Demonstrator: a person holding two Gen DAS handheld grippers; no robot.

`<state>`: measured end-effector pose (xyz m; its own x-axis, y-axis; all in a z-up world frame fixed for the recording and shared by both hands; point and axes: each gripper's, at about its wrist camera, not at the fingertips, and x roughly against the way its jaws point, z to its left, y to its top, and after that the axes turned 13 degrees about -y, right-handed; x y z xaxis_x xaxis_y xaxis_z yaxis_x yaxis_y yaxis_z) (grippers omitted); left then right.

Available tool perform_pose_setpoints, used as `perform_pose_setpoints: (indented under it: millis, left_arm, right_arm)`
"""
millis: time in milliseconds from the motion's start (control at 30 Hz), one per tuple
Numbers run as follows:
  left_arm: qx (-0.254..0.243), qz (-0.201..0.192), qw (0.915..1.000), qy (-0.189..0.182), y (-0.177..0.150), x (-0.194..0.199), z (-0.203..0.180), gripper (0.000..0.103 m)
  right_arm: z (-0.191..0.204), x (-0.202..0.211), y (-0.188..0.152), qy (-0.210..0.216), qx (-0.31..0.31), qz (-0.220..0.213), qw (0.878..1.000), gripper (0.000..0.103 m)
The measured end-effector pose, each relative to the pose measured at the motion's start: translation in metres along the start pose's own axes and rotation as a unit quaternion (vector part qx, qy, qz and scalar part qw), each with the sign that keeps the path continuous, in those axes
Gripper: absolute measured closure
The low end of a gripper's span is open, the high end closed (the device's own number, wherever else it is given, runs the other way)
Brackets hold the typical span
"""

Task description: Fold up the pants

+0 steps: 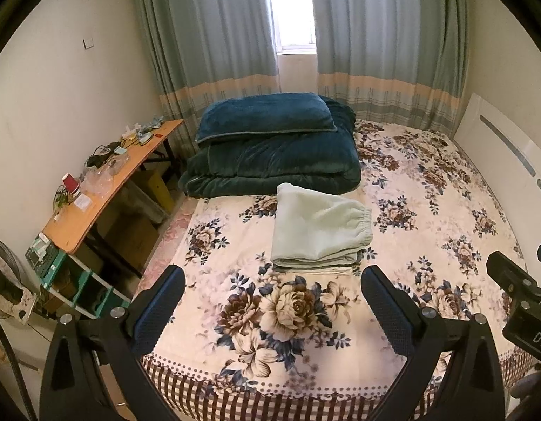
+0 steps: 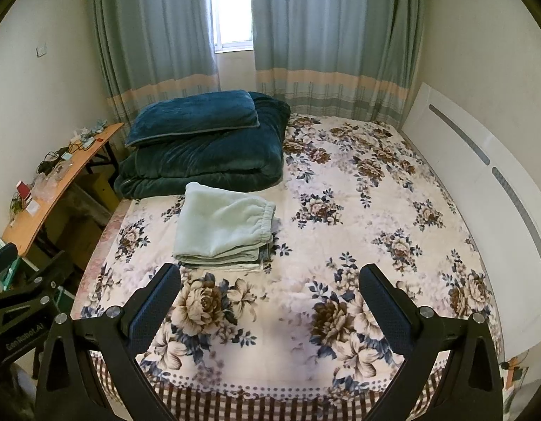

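Pale green pants (image 1: pixel 319 228) (image 2: pixel 223 226) lie folded in a neat stack on the flowered bedspread (image 1: pixel 428 217) (image 2: pixel 358 245), elastic waistband to the right, with a thin cream layer showing under the front edge. My left gripper (image 1: pixel 274 277) hovers open just in front of the stack, nothing between its fingers. My right gripper (image 2: pixel 270 275) is open too, held in front of and to the right of the pants, empty. Each gripper's body shows at the edge of the other's view.
A dark teal quilt (image 1: pixel 270 161) (image 2: pixel 203 154) with a pillow on it sits behind the pants. A cluttered wooden side table (image 1: pixel 105 189) (image 2: pixel 53 196) stands left of the bed. A white headboard (image 1: pixel 508 161) (image 2: pixel 473 175) runs along the right. Curtains (image 1: pixel 386 52) hang at the back.
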<state>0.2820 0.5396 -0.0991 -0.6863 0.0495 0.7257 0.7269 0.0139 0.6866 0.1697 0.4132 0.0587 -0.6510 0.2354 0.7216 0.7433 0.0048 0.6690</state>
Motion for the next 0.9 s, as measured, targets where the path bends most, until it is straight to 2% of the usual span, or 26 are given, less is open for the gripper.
perform_pose_setpoints:
  millis: [567, 900]
  left_arm:
    - [0.004, -0.008, 1.0, -0.004, -0.001, 0.005, 0.002, 0.0]
    - [0.005, -0.012, 0.9999, 0.004, -0.003, 0.016, -0.009, 0.0]
  right_arm:
    - [-0.001, 0.009, -0.013, 0.002, -0.007, -0.004, 1.0, 0.0]
    - [0.001, 0.011, -0.018, 0.003, -0.01, -0.002, 1.0, 0.0]
